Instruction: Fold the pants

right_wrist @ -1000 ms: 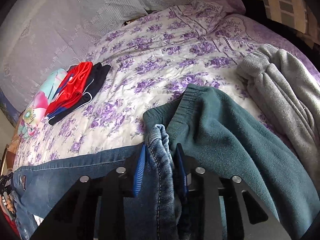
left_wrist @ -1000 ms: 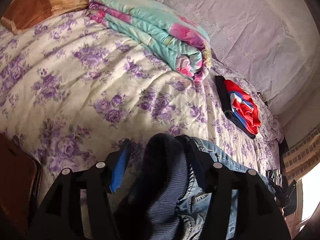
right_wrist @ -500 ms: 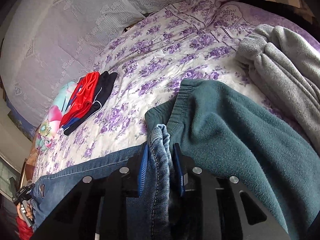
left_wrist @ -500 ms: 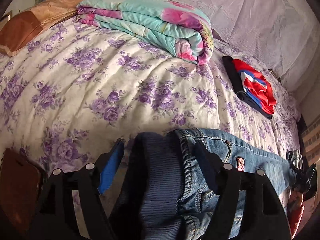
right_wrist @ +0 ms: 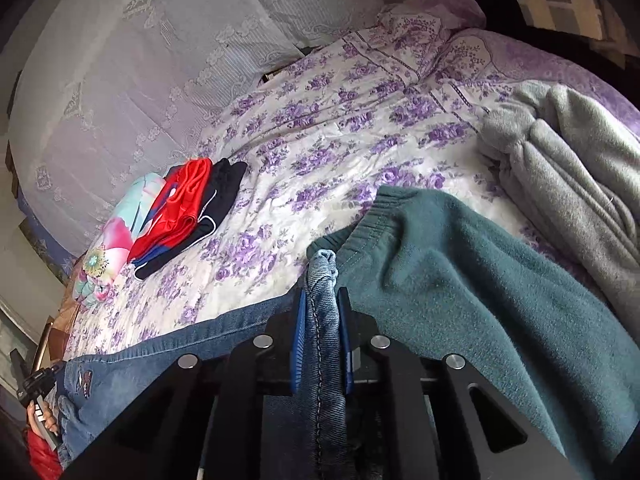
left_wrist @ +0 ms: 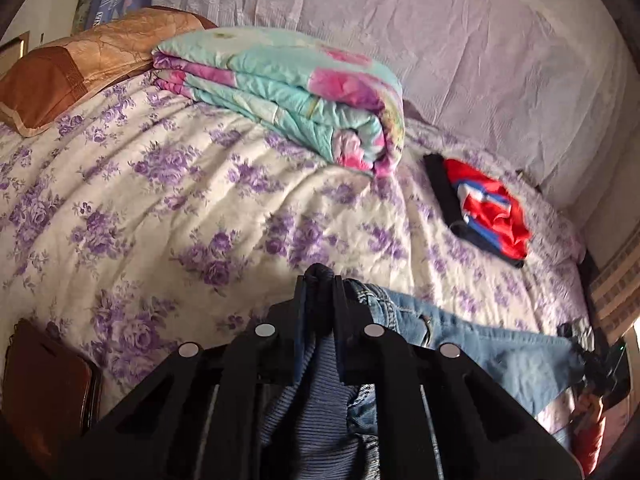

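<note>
The left gripper [left_wrist: 320, 280] has its fingers closed tight on the ribbed dark-blue waistband of the jeans [left_wrist: 480, 344], which bunches up between them and hangs below. The right gripper [right_wrist: 322, 300] has its fingers pinched on the other end of the jeans [right_wrist: 168, 356], a folded denim seam standing up between the blue pads. Between the two grippers the jeans stretch across the near edge of the bed [left_wrist: 160, 200], over its purple-flowered cover. Just right of the right gripper lie green sweatpants [right_wrist: 460, 288], with grey sweatpants [right_wrist: 568, 168] beyond them. Farther back sit a folded red and dark garment [left_wrist: 488, 208] and a folded floral quilt [left_wrist: 288, 92].
</note>
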Action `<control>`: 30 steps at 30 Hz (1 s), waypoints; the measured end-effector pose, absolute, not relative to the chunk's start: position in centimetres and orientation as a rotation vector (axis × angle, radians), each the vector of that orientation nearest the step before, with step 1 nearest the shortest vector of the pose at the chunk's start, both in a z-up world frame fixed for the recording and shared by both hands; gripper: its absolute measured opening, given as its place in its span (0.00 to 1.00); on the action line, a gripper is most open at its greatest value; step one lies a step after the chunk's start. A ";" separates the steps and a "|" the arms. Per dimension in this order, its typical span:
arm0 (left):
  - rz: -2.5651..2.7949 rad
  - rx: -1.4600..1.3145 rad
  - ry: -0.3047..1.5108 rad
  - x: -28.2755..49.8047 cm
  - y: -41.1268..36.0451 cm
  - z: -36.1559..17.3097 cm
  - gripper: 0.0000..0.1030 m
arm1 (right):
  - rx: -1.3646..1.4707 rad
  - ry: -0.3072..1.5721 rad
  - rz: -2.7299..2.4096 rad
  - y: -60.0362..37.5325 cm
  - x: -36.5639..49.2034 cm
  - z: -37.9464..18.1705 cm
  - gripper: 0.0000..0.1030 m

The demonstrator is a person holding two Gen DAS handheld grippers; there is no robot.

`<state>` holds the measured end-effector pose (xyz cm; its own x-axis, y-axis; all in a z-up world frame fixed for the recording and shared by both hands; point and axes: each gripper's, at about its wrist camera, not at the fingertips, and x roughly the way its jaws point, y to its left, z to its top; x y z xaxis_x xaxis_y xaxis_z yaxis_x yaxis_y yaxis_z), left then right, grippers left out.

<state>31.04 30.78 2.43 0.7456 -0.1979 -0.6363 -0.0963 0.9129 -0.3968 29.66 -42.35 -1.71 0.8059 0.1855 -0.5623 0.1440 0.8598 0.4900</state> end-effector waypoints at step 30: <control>-0.048 -0.426 0.771 21.3 32.3 3.7 0.64 | 0.384 0.620 -0.003 -40.9 17.9 3.5 0.52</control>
<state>21.26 32.27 3.67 0.7203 -0.1962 -0.6653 -0.1117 0.9138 -0.3905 17.85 -40.90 3.51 0.8162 0.1109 -0.5670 0.1167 0.9295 0.3498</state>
